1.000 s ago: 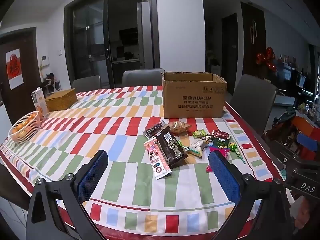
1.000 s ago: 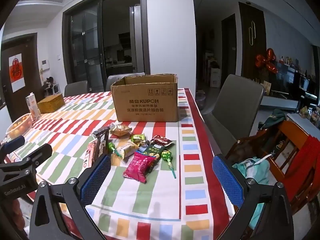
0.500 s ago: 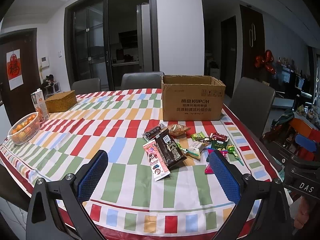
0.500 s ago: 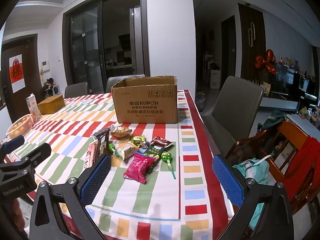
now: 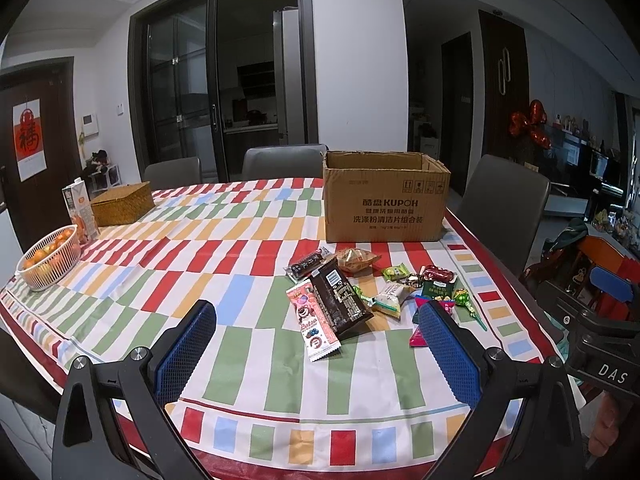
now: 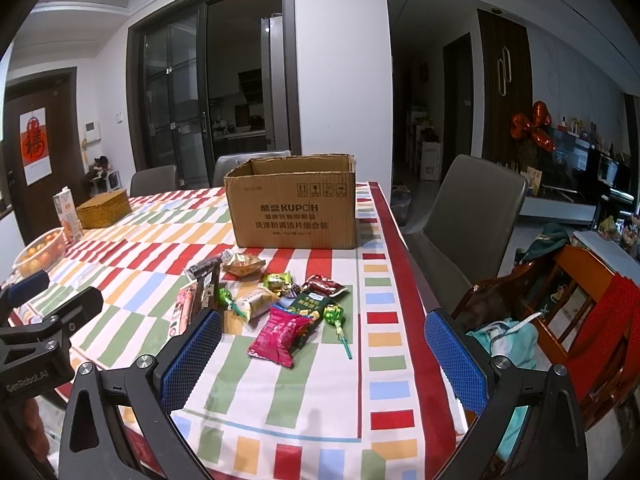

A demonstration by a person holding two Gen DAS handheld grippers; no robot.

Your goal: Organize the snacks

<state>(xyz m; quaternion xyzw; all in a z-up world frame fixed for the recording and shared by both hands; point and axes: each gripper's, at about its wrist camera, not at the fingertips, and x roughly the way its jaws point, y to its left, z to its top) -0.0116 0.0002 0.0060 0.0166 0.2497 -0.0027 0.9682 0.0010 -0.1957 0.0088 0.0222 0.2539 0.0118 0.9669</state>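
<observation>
Snacks: scattered wrappers [image 6: 280, 304] lie loose on the striped tablecloth [image 5: 192, 280], at 12 o'clock from both grippers, none sorted.
Cardboard box [image 6: 294, 204]: open-topped, beyond the pile; contents hidden.
Left gripper [image 5: 316, 344]: jaws spread, empty, short of the pile.
Right gripper [image 6: 324, 354]: jaws spread, empty.
Progress: judged barely begun; every visible packet remains.

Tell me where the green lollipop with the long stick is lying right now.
The green lollipop lies on the striped tablecloth at the right edge of the snack pile, beside the pink snack bag, in front of the cardboard box. The left wrist view shows it too.
</observation>
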